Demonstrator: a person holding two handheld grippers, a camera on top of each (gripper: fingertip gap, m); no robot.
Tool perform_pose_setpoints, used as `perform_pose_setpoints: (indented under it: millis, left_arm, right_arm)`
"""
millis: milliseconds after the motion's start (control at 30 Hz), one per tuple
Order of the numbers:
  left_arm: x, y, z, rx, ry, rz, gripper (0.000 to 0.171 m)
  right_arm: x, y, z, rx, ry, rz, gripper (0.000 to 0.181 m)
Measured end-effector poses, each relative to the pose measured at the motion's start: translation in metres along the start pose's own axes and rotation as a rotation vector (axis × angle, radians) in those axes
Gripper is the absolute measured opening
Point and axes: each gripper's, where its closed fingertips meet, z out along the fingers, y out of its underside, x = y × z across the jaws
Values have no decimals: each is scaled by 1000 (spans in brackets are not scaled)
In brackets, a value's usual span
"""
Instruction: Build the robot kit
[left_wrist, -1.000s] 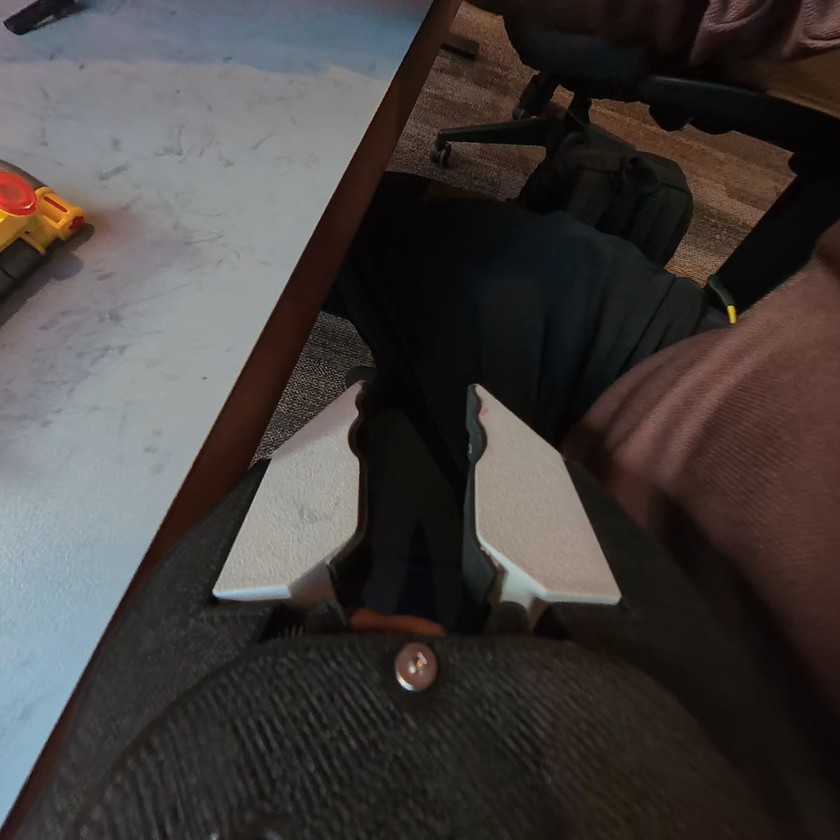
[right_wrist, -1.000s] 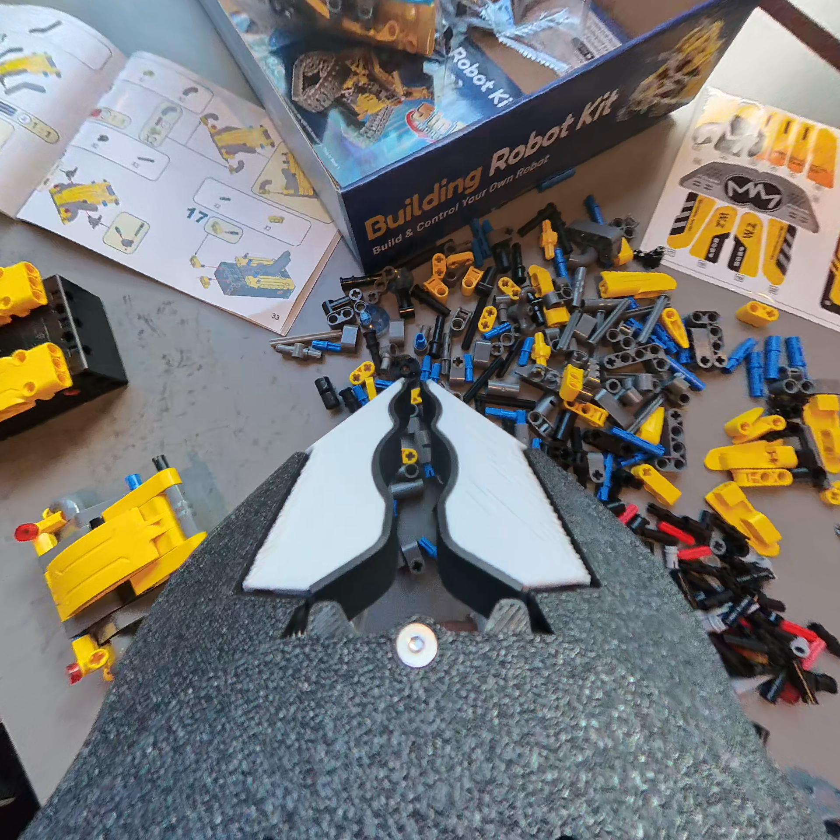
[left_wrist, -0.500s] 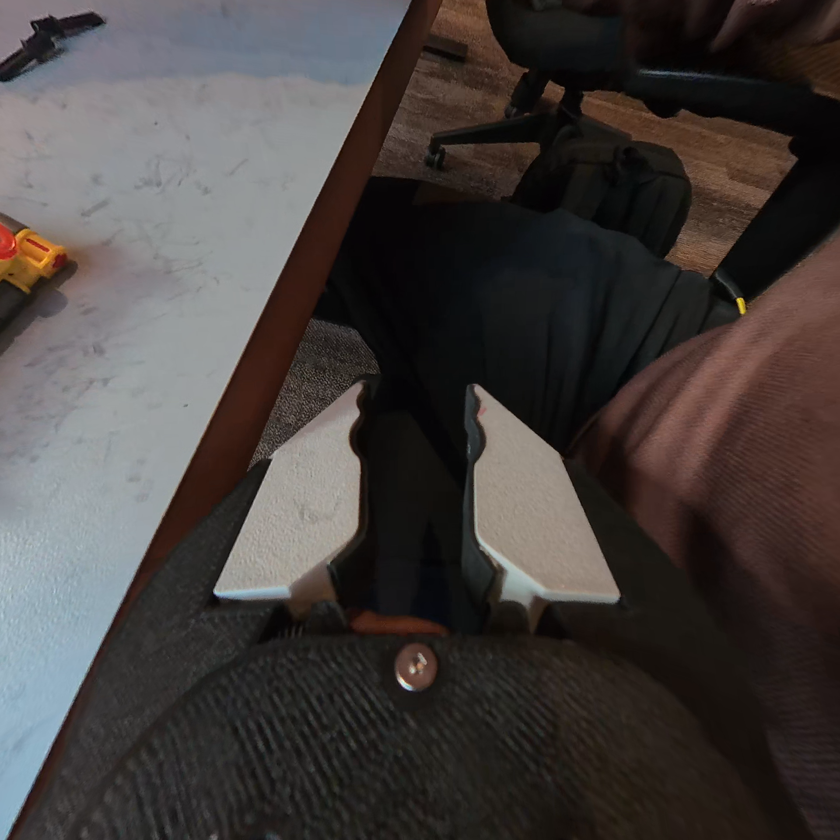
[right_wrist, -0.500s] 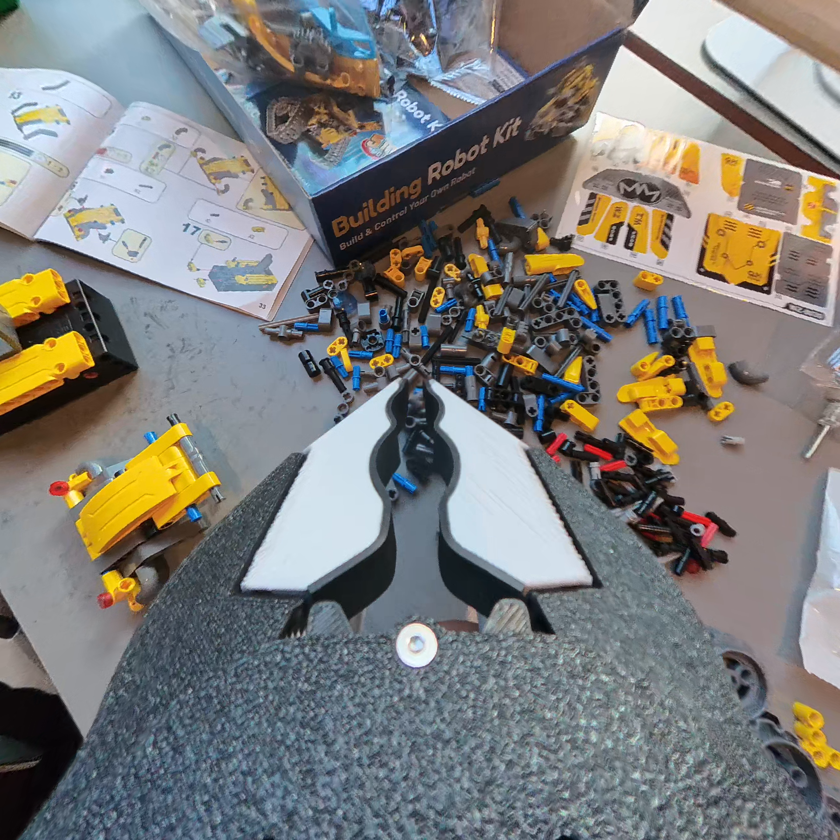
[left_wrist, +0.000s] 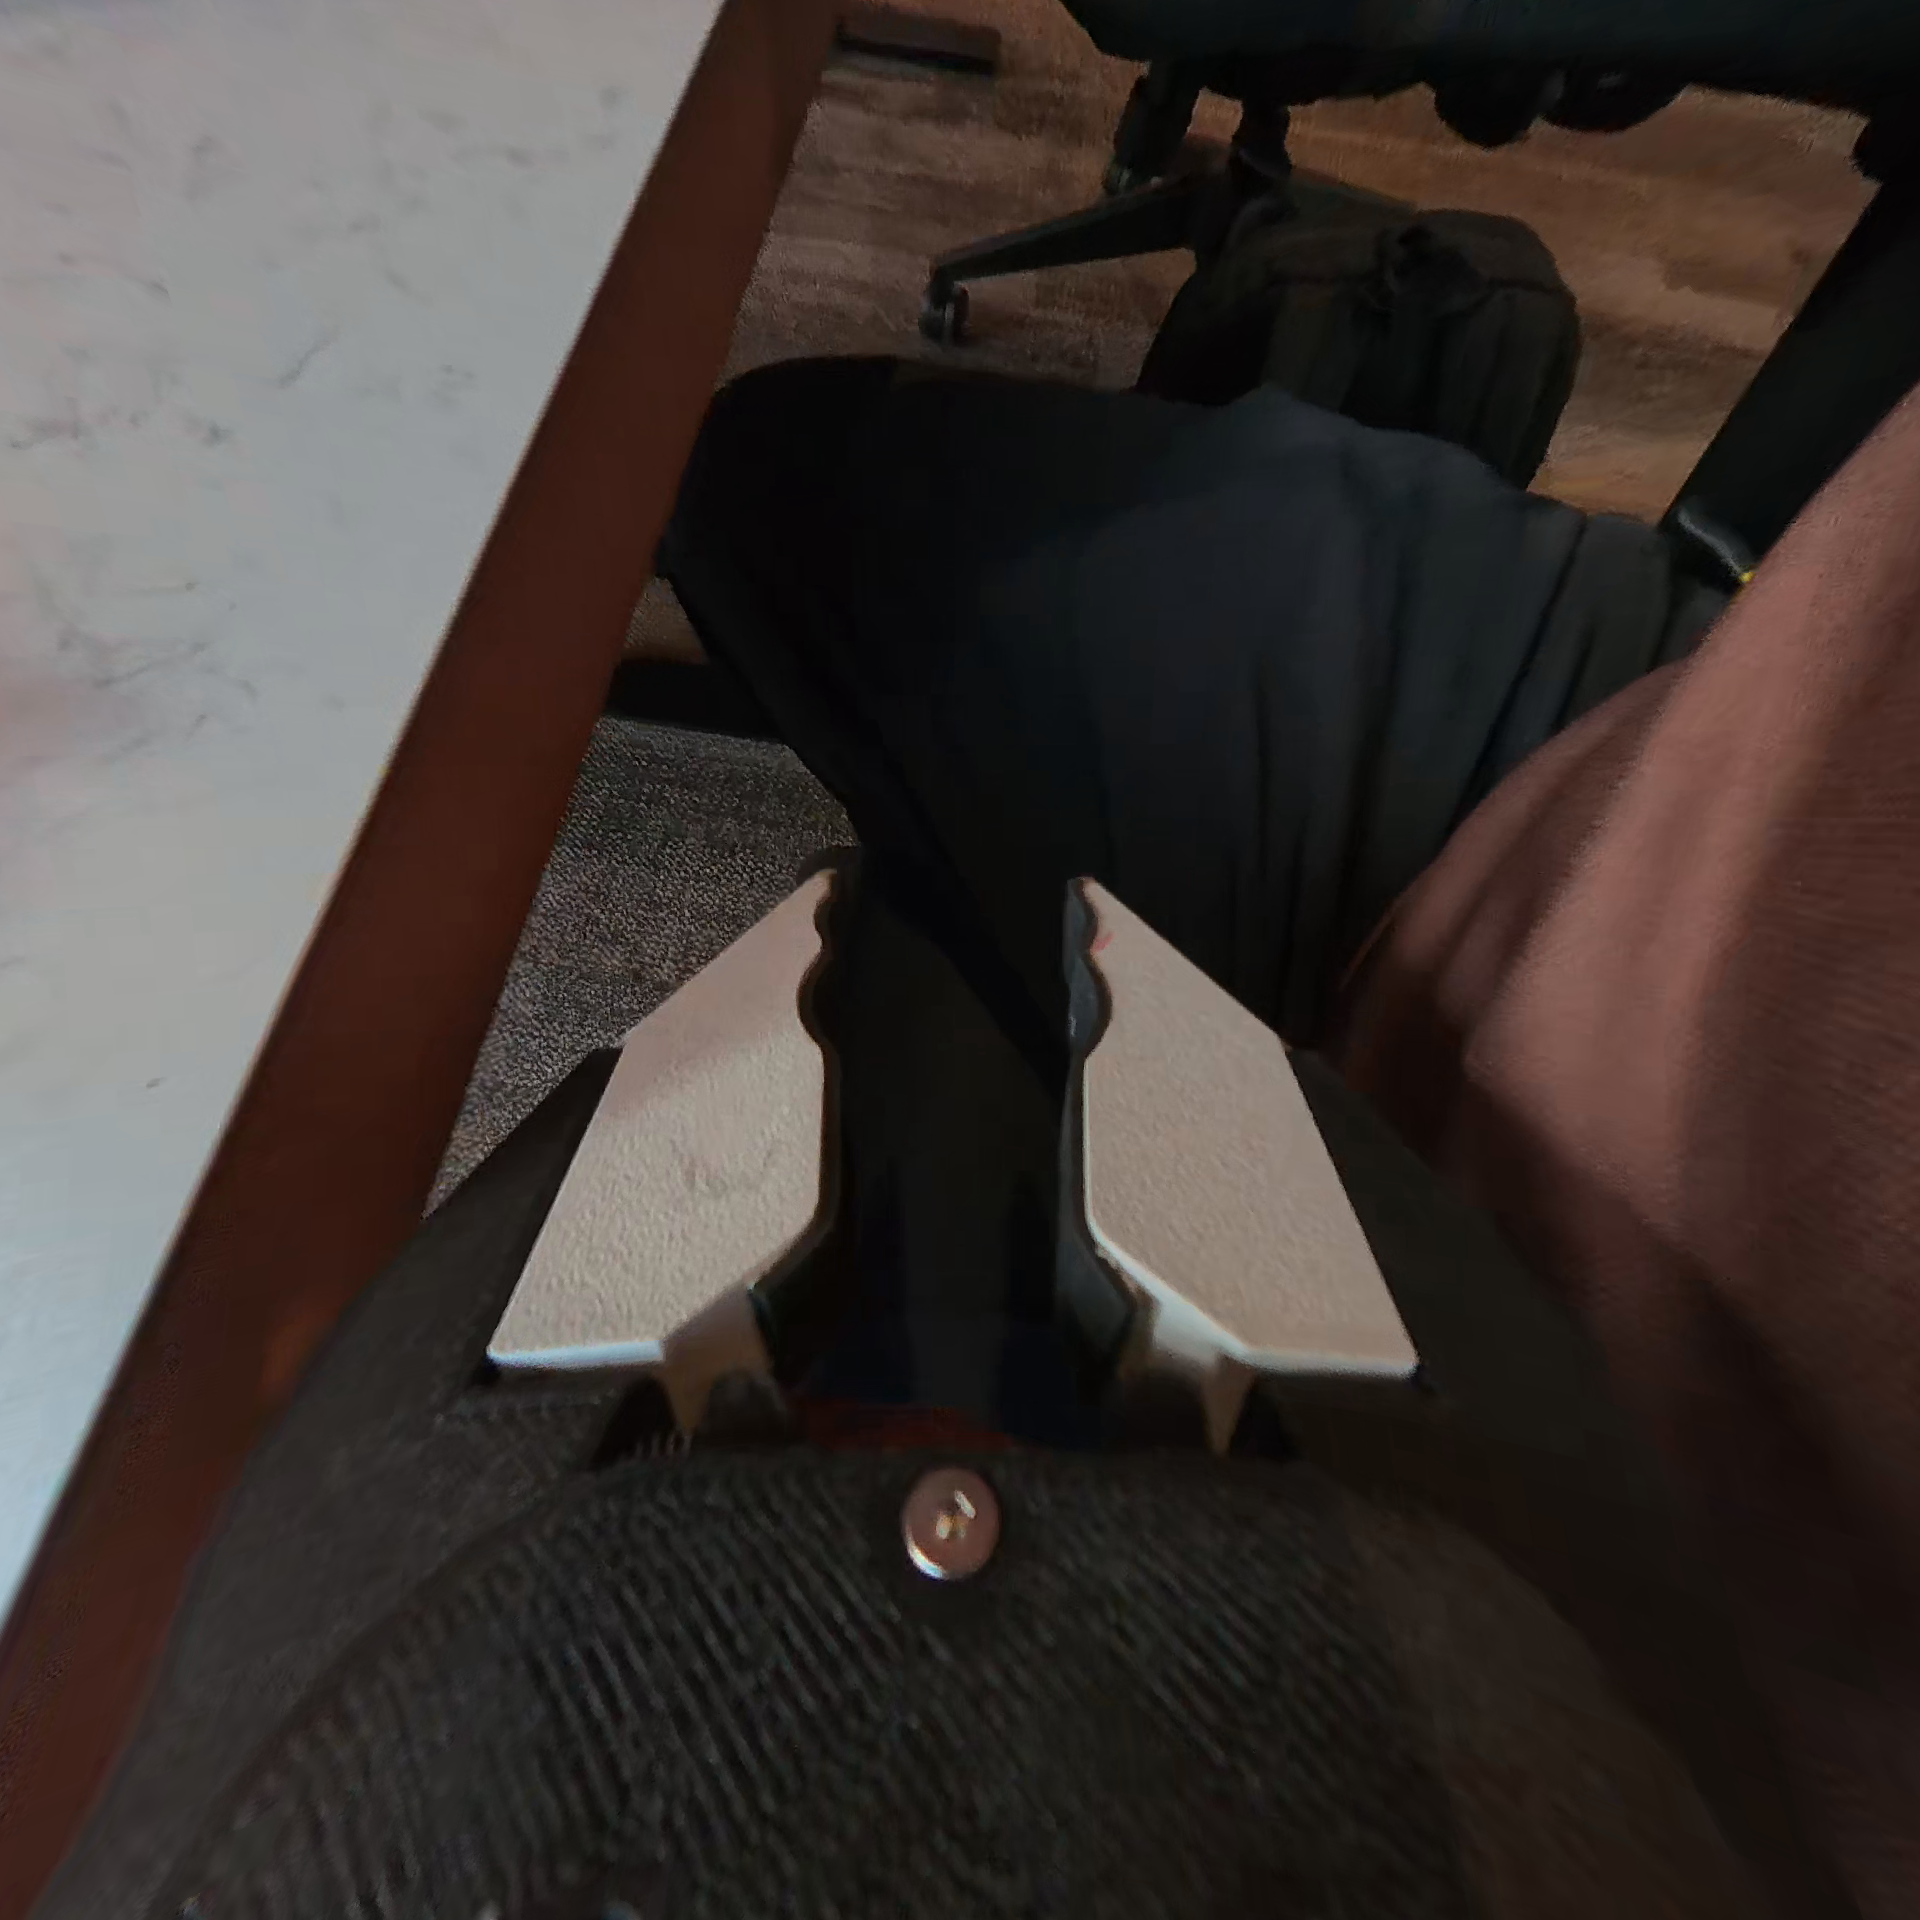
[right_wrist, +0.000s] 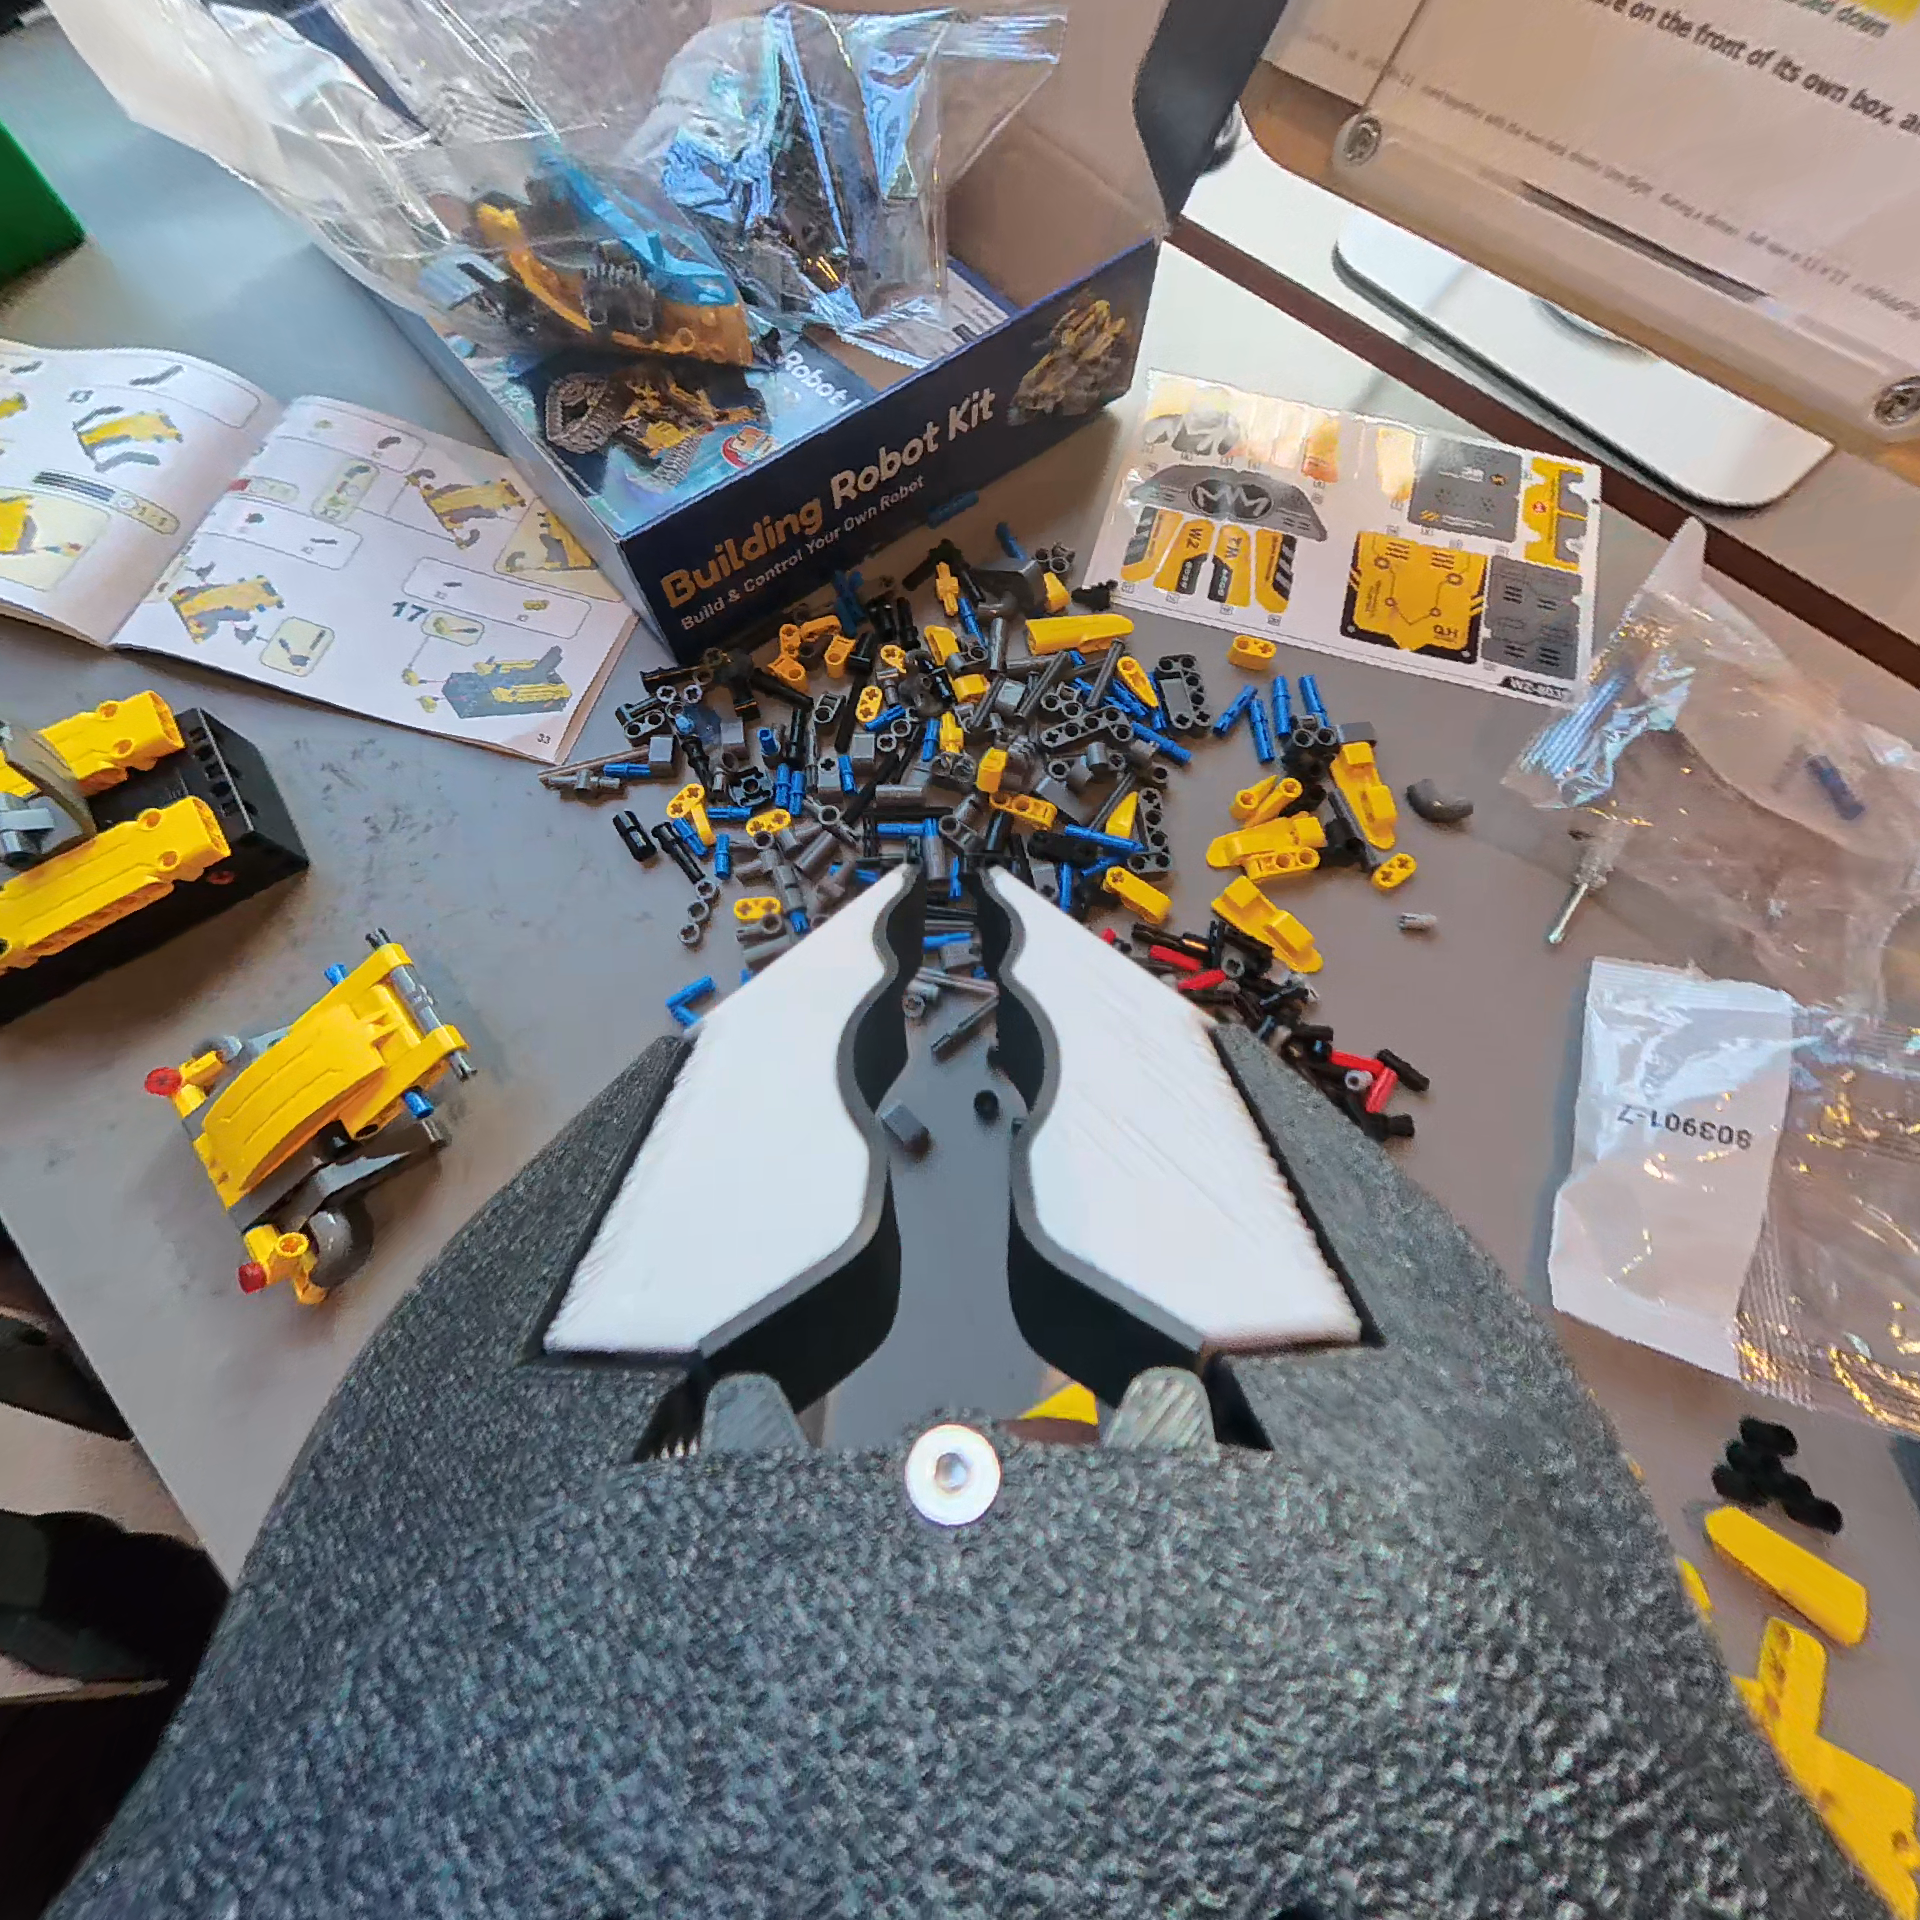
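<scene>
R gripper (right_wrist: 948, 883) hovers over the near edge of a loose pile of small parts (right_wrist: 997, 769) (blue, black, grey, yellow, some red) on the grey table (right_wrist: 488, 914). Jaws slightly apart at the tips, nothing held; a few pins and a grey piece show through the gap, lying on the table below.

Around the pile: dark blue kit box (right_wrist: 831, 468) behind it w/ clear plastic bags (right_wrist: 644, 177) stuffed in; open instruction booklet (right_wrist: 312, 540) to the left; sticker sheet (right_wrist: 1361, 530) to the right. Two yellow sub-assemblies left of the gripper, the small one (right_wrist: 312, 1112) near, the bigger one on a black block (right_wrist: 114, 842) farther left. More bags (right_wrist: 1745, 1049) at right edge.

L gripper (left_wrist: 951, 894) is off the table, jaws well apart and empty, over a person's dark-trousered leg (left_wrist: 1143, 644); brown table edge (left_wrist: 499, 644) runs alongside. Maroon sleeve (left_wrist: 1662, 1039) right. Carpet floor (left_wrist: 644, 894), office chair base (left_wrist: 1091, 218), dark bag (left_wrist: 1434, 312) beyond.

Left view blurred; yellow pieces bottom right of right view cut off by gripper body.
</scene>
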Motion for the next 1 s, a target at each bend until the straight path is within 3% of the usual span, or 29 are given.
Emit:
perform_pose_setpoints:
  millis: [167,333,533,733,900,1000]
  left_arm:
    - [12,-6,7,-10,49,-18,38]
    - [14,-9,9,-29,74,17,37]
    - [7,-5,-1,-31,61,65,17]
    - [4,-6,-9,-18,62,70,9]
    - [3,-1,-11,-30,59,81,12]
    - [3,1,-11,-31,60,71,13]
  right_arm:
    - [3,17,-6,-52,-2,10,6]
    - [2,32,5,-85,-4,3,16]
    - [-3,43,30,-122,20,-171,24]
    - [-9,20,75,-156,-25,-343,19]
    - [-21,-10,124,-175,-170,-306,16]
    - [-35,-12,141,-214,-237,-329,6]
